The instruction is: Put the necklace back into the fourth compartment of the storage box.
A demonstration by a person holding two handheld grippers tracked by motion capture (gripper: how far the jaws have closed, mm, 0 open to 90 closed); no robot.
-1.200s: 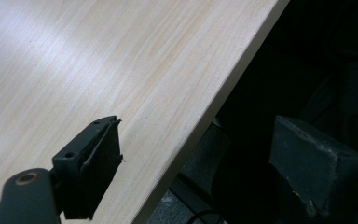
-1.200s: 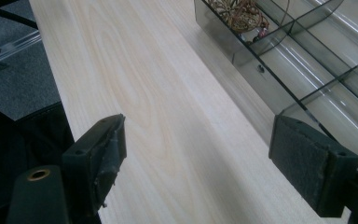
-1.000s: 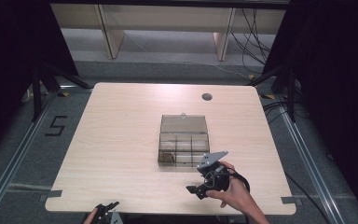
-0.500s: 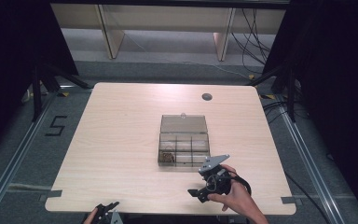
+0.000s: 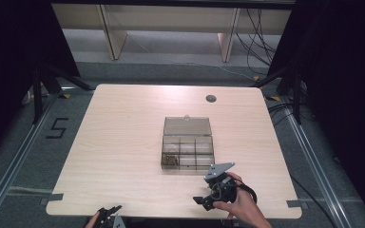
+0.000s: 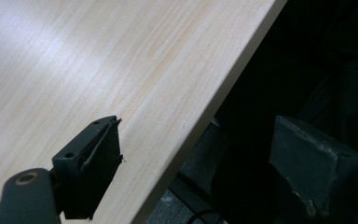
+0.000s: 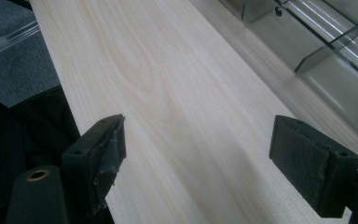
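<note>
Tools: two, one in each of the person's hands.
Right tool [image 5: 209,192]: sat low over the near right part of the surface, just in front of the organizer box; its jaws were spread wide with nothing between them, as the right gripper view [image 7: 196,154] showed.
Left tool [image 5: 109,214]: at the near edge of the surface, left of centre; in the left gripper view [image 6: 196,163] its jaws were spread apart and bare, one over the wood, the other past the edge.
Hands: the right hand [image 5: 240,204] gripped the right tool; a little of the left hand [image 5: 94,219] showed at the bottom edge.
Surface [image 5: 123,142]: one, of pale wood grain, with one round grey cable port [image 5: 211,99] near its far edge.
Organizer box [image 5: 187,152]: one, clear smoky plastic, right of centre on the surface, its lid [image 5: 187,126] open toward the far side; it was divided into small compartments, about six, though the count was hard to settle.
Contents: one small dark tangle [image 5: 170,157] lay in the near left compartment; what it was I could not tell.
Writing: one mark, the figure "5" [image 5: 57,128] in black on the floor left of the surface.
</note>
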